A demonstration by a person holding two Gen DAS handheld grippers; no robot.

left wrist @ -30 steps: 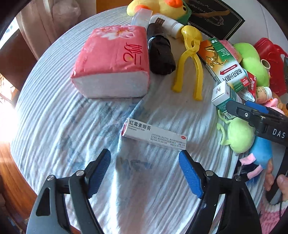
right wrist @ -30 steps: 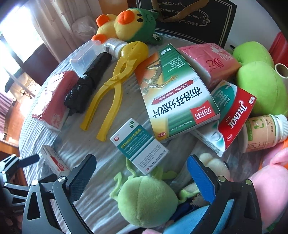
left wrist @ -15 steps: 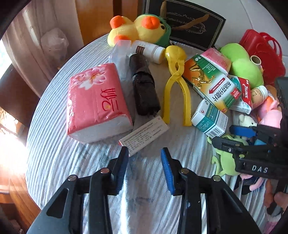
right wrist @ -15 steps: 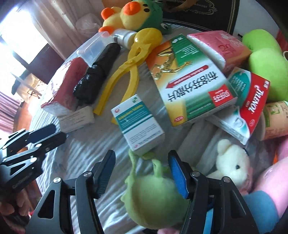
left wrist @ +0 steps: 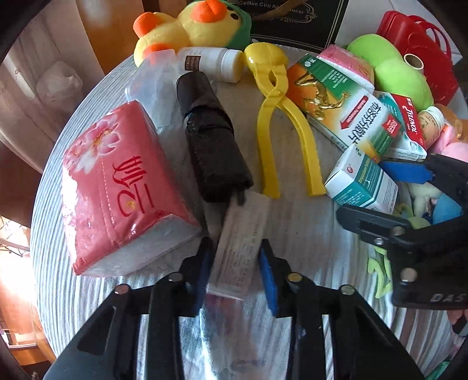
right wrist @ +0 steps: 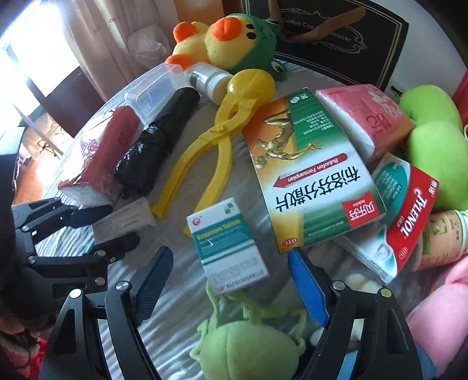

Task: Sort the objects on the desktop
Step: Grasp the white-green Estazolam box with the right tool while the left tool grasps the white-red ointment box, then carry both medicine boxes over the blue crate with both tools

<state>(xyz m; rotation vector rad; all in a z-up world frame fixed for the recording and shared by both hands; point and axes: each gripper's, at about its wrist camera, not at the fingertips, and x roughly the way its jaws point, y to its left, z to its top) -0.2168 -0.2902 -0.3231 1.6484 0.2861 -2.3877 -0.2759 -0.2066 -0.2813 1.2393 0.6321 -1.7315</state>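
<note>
Surface: round table under pale striped cloth (left wrist: 304, 233), crowded at upper right.
Room: curtained bright window (right wrist: 35, 58), upper left.
Left gripper (left wrist: 235, 263): clamped on long white carton (left wrist: 239, 248).
Right gripper (right wrist: 231, 280): opening, pads clear of small teal-white box (right wrist: 228, 245).

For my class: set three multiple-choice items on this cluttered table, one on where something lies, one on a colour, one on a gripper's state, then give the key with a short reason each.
1. Where does the black folded umbrella lie?
A. between the pink tissue pack and the yellow tongs
B. on the plush duck
C. inside the red basket

2. What colour is the duck's beak?
A. blue
B. orange
C. white

3. What is the left gripper doing?
A. gaping over bare cloth
B. shut on the long white box
C. holding a bottle

Key: A, it sits flanked by both; B, the beak shows orange; B, both pads press the box's sides.
</note>
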